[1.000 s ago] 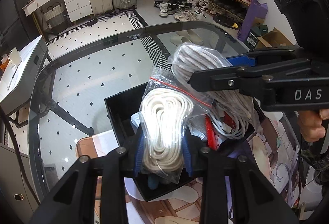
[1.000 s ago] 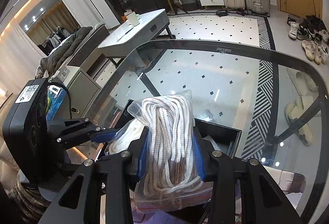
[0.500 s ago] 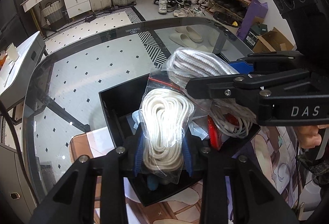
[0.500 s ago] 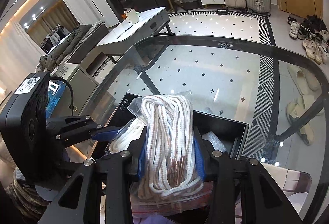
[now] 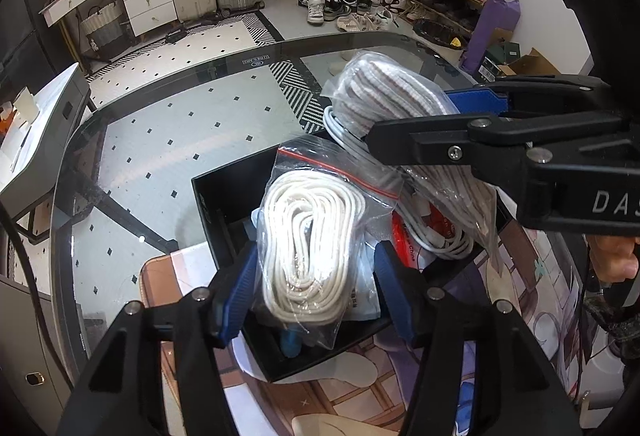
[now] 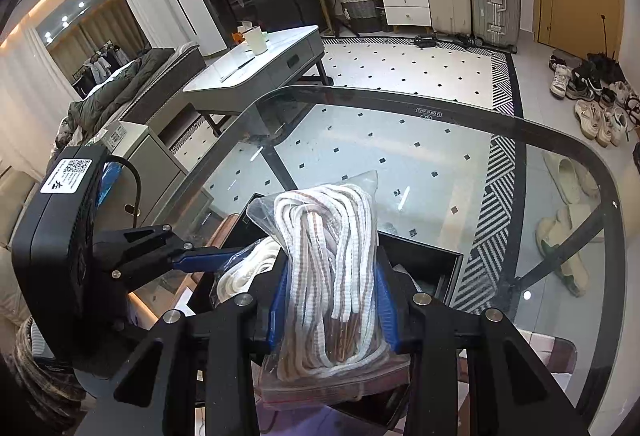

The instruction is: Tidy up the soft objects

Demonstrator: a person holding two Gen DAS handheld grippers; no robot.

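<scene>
A clear zip bag of white rope [image 5: 316, 244] stands upright in the black box [image 5: 228, 196] on the glass table. My left gripper [image 5: 316, 276] straddles it with its jaws opening, and the blue pads [image 5: 394, 288] stand a little off the bag. My right gripper [image 6: 332, 300] is shut on a second bag of white-and-brown striped rope [image 6: 332, 268], held just above the box's right side. That striped bag [image 5: 384, 96] and the right gripper [image 5: 412, 116] also show in the left wrist view. The left gripper [image 6: 224, 260] shows beside the white rope bag [image 6: 248, 268].
The box also holds a white cable [image 5: 448, 240] and a red packet [image 5: 404, 240]. It sits partly on a printed mat [image 5: 520, 316] at the near edge of the glass table [image 5: 180, 140]. A person's hand [image 5: 612, 260] grips the right tool.
My left gripper's pads have spread away from the white rope bag, which stays standing in the box. The right gripper keeps its hold on the striped bag and has barely moved.
</scene>
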